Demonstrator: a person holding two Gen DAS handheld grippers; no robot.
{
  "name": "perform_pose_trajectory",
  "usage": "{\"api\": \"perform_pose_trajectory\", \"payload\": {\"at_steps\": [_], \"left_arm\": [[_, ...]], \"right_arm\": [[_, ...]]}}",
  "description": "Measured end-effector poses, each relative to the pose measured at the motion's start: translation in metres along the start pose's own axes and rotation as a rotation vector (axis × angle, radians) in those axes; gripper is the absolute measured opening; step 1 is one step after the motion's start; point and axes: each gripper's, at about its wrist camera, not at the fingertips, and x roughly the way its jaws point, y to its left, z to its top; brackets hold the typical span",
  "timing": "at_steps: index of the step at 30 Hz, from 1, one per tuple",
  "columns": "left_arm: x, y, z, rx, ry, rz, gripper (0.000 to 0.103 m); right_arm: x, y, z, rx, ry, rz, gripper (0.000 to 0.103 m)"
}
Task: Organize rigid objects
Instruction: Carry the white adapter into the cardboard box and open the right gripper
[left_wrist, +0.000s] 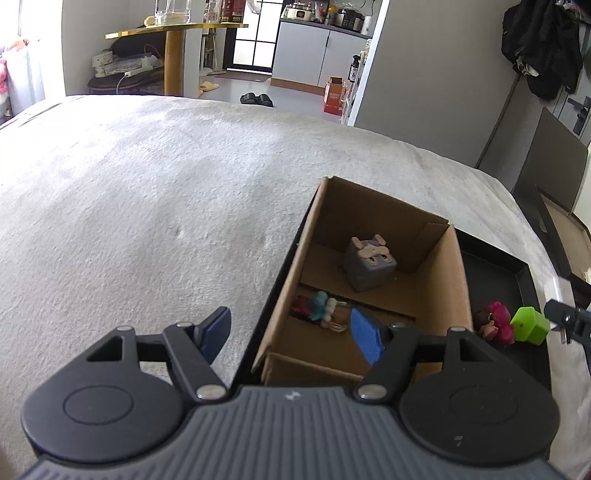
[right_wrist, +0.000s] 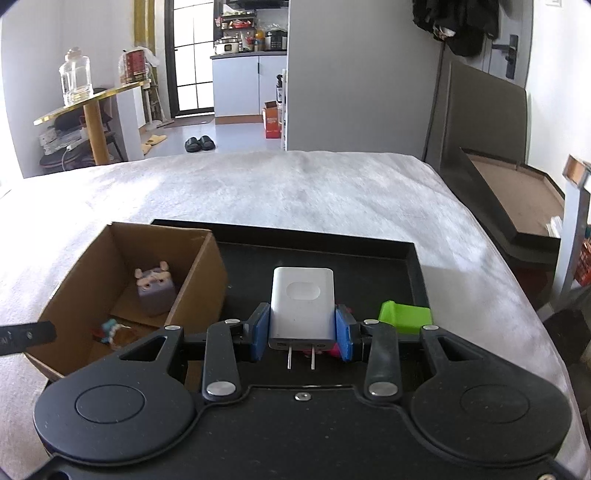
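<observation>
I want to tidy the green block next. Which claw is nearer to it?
Right. The right claw, shut on the white charger, hangs just beside the green block. The left claw is open over the cardboard box, farther off.

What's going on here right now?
The right gripper is shut on a white charger above the black tray. The left gripper hangs open and empty over the cardboard box, which holds a grey cube toy and a small doll. A green block remains in the tray.

Cardboard box (right_wrist: 201, 273) on tray (right_wrist: 417, 273) left side, block toy (right_wrist: 155, 291) inside, bed (right_wrist: 295, 192) beneath
</observation>
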Motion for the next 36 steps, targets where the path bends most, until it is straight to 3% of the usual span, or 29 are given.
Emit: {"api": "perform_pose_trajectory", "payload": {"at_steps": [10, 13, 18, 24, 36], "left_arm": [[0.008, 0.022, -0.010, -0.046, -0.010, -0.058, 0.066], [0.010, 0.027, -0.013, -0.075, -0.005, -0.079, 0.058], [0.015, 0.031, -0.016, -0.088, 0.007, -0.121, 0.032], [0.013, 0.038, -0.015, -0.119, -0.005, -0.152, 0.016], [0.016, 0.043, -0.012, -0.138, 0.007, -0.180, 0.014]], "right_arm": [[-0.006, 0.032, 0.009, -0.025, -0.038, 0.001, 0.036], [-0.005, 0.044, 0.009, -0.045, -0.040, 0.019, 0.036], [0.000, 0.067, 0.010, -0.079, -0.030, 0.049, 0.037], [0.008, 0.095, 0.011, -0.127, -0.011, 0.088, 0.037], [0.024, 0.120, 0.014, -0.190, 0.014, 0.096, 0.037]]}}
